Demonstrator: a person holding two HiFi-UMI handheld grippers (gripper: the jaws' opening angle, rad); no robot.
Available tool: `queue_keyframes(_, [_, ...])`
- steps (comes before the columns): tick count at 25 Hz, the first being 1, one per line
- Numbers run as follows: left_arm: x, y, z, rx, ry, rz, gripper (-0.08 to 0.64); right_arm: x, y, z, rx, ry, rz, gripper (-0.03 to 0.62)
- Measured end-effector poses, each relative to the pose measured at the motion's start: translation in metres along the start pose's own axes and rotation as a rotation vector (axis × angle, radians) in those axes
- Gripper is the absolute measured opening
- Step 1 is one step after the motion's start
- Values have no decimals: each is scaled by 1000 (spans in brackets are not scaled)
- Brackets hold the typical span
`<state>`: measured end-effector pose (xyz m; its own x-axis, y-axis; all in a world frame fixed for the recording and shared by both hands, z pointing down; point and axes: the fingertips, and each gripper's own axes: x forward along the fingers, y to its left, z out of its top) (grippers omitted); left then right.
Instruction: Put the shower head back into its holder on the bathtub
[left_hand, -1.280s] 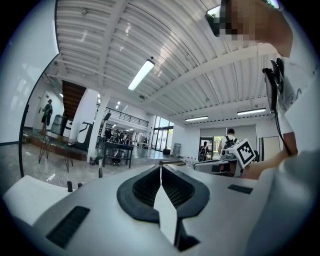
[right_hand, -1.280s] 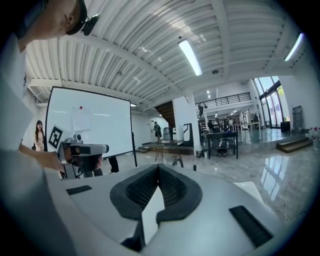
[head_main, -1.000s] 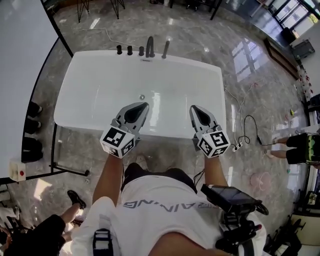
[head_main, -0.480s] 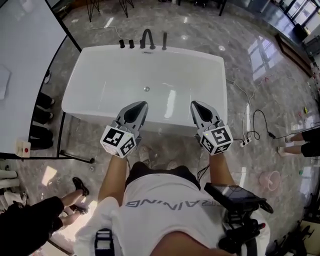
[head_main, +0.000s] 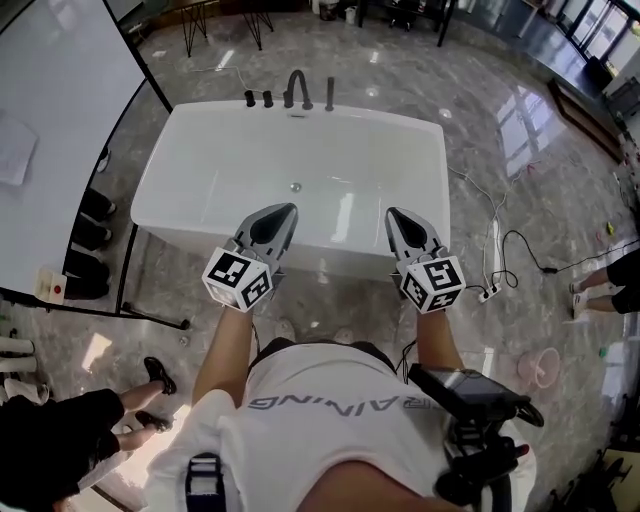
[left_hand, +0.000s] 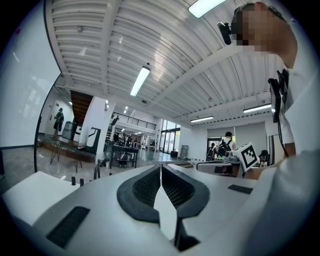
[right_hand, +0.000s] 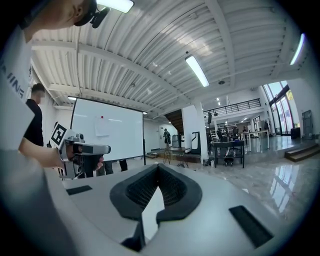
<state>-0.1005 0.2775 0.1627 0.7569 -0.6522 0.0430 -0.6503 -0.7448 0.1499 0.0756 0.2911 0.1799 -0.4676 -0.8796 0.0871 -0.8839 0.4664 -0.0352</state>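
- Two tongs level over the near end of the white bathtub (head_main: 162, 172), side by side.
- Left tongs (head_main: 288, 209) pressed together, nothing between them.
- Right tongs (head_main: 393, 212) likewise pressed together, empty.
- Shower head (head_main: 330, 93) upright at the bathtub's far rim, just right of the curved spout (head_main: 297, 87); too small to tell how seated.
- Two dark knobs (head_main: 258, 98) left of the spout, same rim.

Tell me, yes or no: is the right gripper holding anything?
No. In the right gripper view, the right gripper has its jaws closed together with nothing between them.
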Motion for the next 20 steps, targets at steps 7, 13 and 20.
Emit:
queue_keyframes(7, [8,17,3,22,20,-23,23,25,3,11,-19,9,0,11])
queue_keyframes(13, [-26,22,4,15,3,-59,23,21,45,10,-30,16,-16,11])
queue_keyframes(20, [-19,16,1,10,14,-79,23,19,42,9,-33,26,-21,11])
